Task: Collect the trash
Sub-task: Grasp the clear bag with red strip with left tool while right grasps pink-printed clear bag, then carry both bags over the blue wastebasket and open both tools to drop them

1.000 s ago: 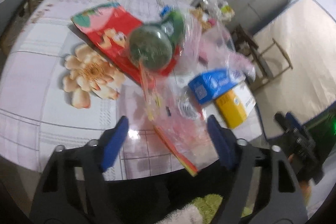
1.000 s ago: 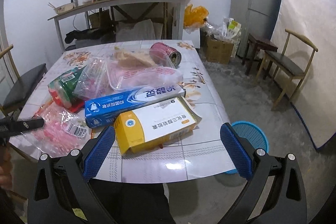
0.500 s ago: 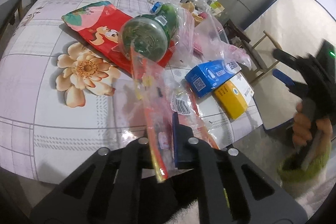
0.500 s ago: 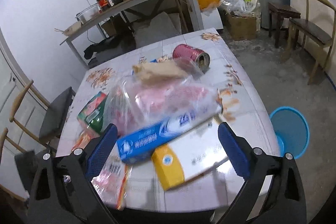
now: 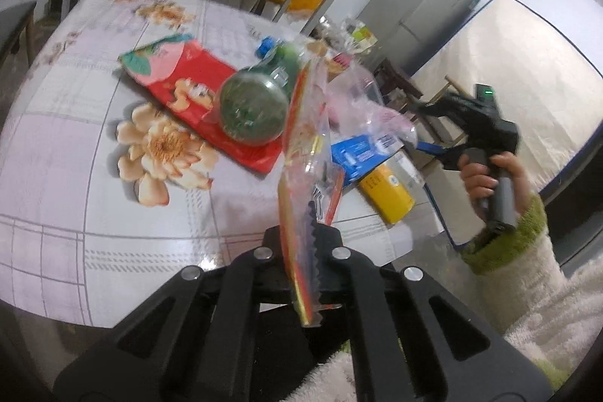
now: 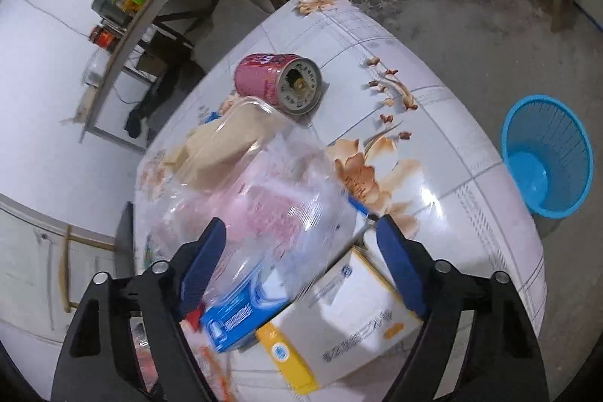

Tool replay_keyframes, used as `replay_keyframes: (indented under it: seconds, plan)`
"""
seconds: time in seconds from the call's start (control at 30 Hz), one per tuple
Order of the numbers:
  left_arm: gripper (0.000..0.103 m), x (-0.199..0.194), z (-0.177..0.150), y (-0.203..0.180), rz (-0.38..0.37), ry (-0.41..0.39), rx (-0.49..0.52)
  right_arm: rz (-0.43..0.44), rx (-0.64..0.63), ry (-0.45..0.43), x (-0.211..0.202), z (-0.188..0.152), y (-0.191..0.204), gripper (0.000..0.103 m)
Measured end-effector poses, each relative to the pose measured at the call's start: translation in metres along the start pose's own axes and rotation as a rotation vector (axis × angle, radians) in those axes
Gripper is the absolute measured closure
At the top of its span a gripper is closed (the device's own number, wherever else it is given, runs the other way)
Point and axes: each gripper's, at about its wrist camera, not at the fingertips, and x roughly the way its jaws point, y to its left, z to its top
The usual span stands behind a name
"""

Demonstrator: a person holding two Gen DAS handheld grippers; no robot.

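Note:
My left gripper [image 5: 301, 243] is shut on a clear plastic wrapper with red and orange edges [image 5: 301, 153] and holds it lifted above the table's near edge. My right gripper [image 6: 301, 251] is open above a crumpled clear plastic bag [image 6: 264, 206], a blue toothpaste box [image 6: 241, 319] and a white and yellow box [image 6: 346, 307]. It also shows in the left wrist view [image 5: 482, 134], held in a hand at the right. A green bottle [image 5: 252, 108] lies on a red snack packet [image 5: 188, 89].
A blue bin [image 6: 546, 157] stands on the floor right of the flowered table [image 6: 433, 123]. A pink can [image 6: 279, 81] lies on its side at the table's far end. A shelf table, a chair and a fridge [image 5: 422, 6] stand behind.
My left gripper closed on the plastic wrapper and lifted it off the table. My right gripper moved forward and tilted down over the bag and boxes.

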Motion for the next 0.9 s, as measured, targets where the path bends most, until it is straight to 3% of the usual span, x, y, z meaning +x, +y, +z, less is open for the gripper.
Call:
replay_keyframes:
  seconds: [0.13,0.23,0.43,0.63,0.9]
  plan:
    - [0.101,-0.004,0.004,-0.006,0.005,-0.021,0.010,-0.066,-0.038,-0.012,0.008,0.002,0.002,0.040]
    - [0.101,-0.006,0.003,-0.011,0.013,-0.028,0.020,-0.056,-0.053,-0.005,0.011,-0.001,0.001,0.049]
    - [0.101,-0.007,0.000,-0.025,0.038,-0.036,0.051,-0.025,-0.078,-0.018,0.007,-0.009,0.000,0.076]
    - [0.101,-0.007,-0.002,-0.040,0.081,-0.050,0.086,0.028,-0.085,-0.061,-0.007,-0.019,-0.002,0.080]
    - [0.101,-0.012,0.017,-0.075,0.069,-0.096,0.159,0.224,-0.060,-0.132,-0.052,-0.021,-0.020,0.084]
